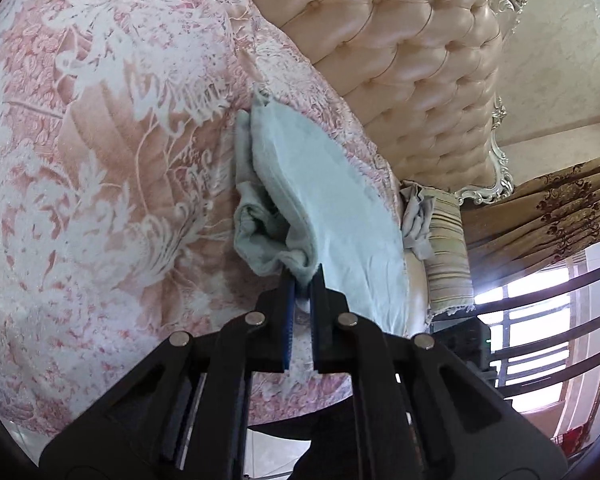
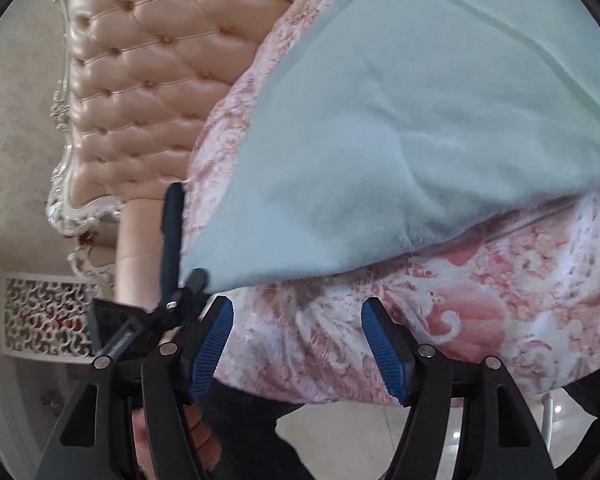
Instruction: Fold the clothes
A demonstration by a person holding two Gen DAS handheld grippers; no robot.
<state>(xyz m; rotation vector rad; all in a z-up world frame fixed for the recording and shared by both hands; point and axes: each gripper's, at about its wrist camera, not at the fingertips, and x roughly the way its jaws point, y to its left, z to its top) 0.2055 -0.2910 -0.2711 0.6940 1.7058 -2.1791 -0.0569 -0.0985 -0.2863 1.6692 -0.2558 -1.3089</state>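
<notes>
Pale blue-green garment (image 1: 332, 200) lies on the pink and white floral bedspread (image 1: 112, 152), close to the tufted peach headboard (image 1: 400, 64), and every place below is told from that headboard. From the left wrist view the garment stretches as a folded band away from the headboard's foot, its upper layer fairly flat, with a bunched, crumpled part on the side farther from the headboard. The left gripper (image 1: 305, 280) is clenched on the near corner of that bunched cloth, the fabric pinched between its two blue-lined fingers (image 1: 289, 320), which stand almost together. The right gripper (image 2: 296, 340) hovers over the bedspread on the side of the garment away from the headboard, its blue-padded fingers (image 2: 214, 340) spread wide with only the floral cover between them; it touches no cloth. In the right wrist view the garment (image 2: 400, 132) fills the upper part as a broad smooth sheet with a few soft creases, its lower edge lying just beyond the released fingers. Past the far end of the headboard rests a striped cushion (image 1: 448, 256), with some grey crumpled cloth (image 1: 416, 220) beside it, and brown patterned curtains (image 1: 552, 208) hang farther off.
</notes>
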